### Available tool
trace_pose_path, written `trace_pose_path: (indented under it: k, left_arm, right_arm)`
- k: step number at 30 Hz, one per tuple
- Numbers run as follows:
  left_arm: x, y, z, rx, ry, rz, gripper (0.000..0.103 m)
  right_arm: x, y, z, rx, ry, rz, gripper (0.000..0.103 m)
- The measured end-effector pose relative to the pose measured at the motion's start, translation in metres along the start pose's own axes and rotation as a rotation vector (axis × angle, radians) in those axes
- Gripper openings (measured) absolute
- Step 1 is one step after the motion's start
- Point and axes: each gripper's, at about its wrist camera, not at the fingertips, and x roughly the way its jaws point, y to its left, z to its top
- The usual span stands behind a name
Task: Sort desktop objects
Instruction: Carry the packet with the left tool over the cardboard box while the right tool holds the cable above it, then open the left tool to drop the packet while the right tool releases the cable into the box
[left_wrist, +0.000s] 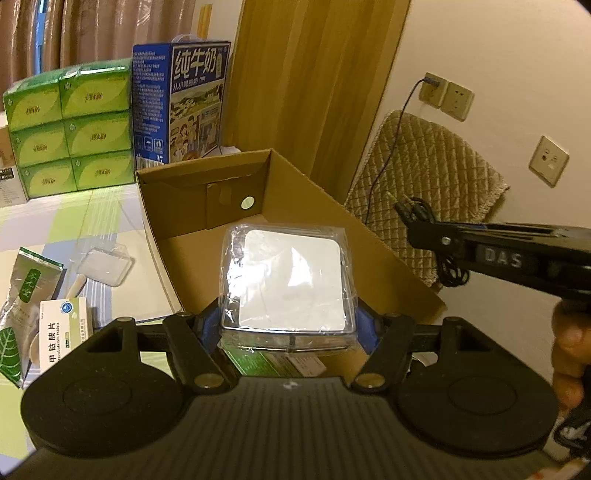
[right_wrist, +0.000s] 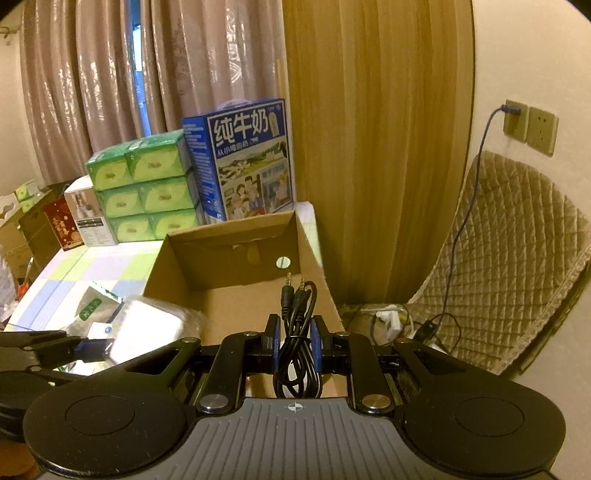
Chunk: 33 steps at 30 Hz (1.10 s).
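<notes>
From my left wrist camera, the left gripper (left_wrist: 290, 325) has its fingers clamped on a clear plastic case (left_wrist: 290, 280) with a white square inside, held over the near edge of the open cardboard box (left_wrist: 295, 177); a medicine box (left_wrist: 64, 332) and a tea packet (left_wrist: 22, 295) lie on the desk (left_wrist: 110, 221) to the left. From my right wrist camera, the right gripper (right_wrist: 294, 343) has its fingers closed on a coiled black audio cable (right_wrist: 297, 332), its plugs pointing up over the same box (right_wrist: 229, 266).

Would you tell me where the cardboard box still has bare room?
The cardboard box floor looks bare from its holed back wall forward, between both side walls. The tablecloth left of it is crowded: clear plastic tray, medicine box, green pouch.
</notes>
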Motion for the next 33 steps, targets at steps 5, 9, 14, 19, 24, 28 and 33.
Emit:
trace_pose_path:
  k: [5,9,14,19,24,28,33]
  left_arm:
    - [0.012,0.013,0.002,-0.019,0.009,0.009,0.066]
    - [0.008,0.019,0.001,-0.023,-0.001,0.018,0.068]
    - [0.001,0.031,-0.001,-0.041,-0.01,0.033,0.071]
    - [-0.008,0.038,-0.002,-0.042,-0.024,0.043,0.074]
    - [-0.014,0.046,-0.004,-0.051,-0.031,0.05,0.074]
    - [-0.018,0.05,-0.007,-0.054,-0.034,0.058,0.077]
    - [-0.026,0.055,-0.009,-0.051,-0.034,0.069,0.079]
  right_arm:
    - [0.011,0.004,-0.002,-0.005,0.019,0.006,0.014]
    - [0.018,0.01,-0.003,-0.007,0.029,0.019,0.014]
    - [0.029,0.018,0.001,0.002,0.037,0.055,0.017]
    - [0.03,0.023,0.005,0.0,0.024,0.057,0.039]
    - [0.025,0.025,0.003,-0.012,0.024,0.045,0.04]
    - [0.022,0.026,0.002,-0.014,0.028,0.039,0.042]
    - [0.012,0.033,-0.002,-0.02,0.031,0.036,0.055]
